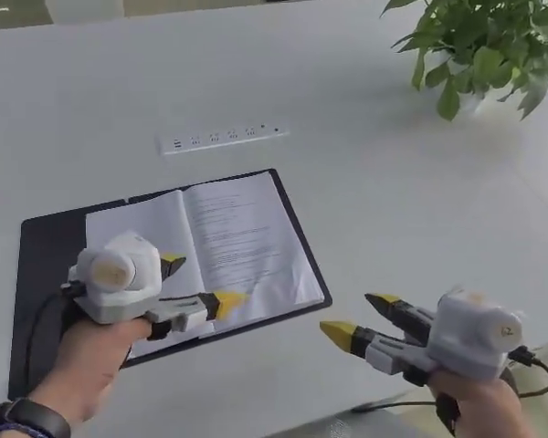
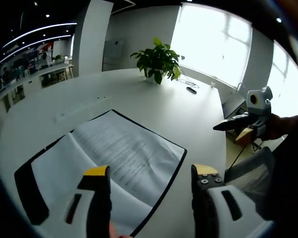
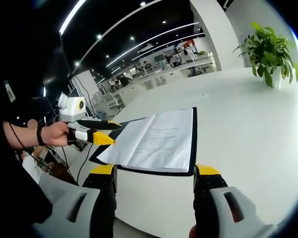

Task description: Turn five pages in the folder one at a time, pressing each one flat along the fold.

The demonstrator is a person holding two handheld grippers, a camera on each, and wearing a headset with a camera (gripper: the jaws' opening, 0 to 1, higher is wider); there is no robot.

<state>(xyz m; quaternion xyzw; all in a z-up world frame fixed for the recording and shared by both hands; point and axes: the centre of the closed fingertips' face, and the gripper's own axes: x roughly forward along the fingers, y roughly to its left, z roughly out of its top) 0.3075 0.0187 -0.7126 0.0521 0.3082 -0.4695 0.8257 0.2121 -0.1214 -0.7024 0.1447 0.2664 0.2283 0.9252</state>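
A black folder [image 1: 36,265] lies open on the white table, with white printed pages [image 1: 242,237] spread on both sides of its fold. My left gripper [image 1: 201,285] hovers open above the folder's near edge, over the left page, holding nothing. My right gripper [image 1: 361,318] hangs open off the folder's right corner, above bare table, also empty. In the left gripper view the pages [image 2: 124,156] lie just ahead of my open left gripper [image 2: 149,173]. In the right gripper view the folder [image 3: 156,141] lies beyond my open right gripper [image 3: 154,173], with the left gripper [image 3: 92,131] at its far side.
A white power strip [image 1: 221,138] lies on the table behind the folder. A potted green plant [image 1: 489,46] stands at the far right. Bare white tabletop [image 1: 420,210] spreads right of the folder. The table's near edge runs just below the grippers.
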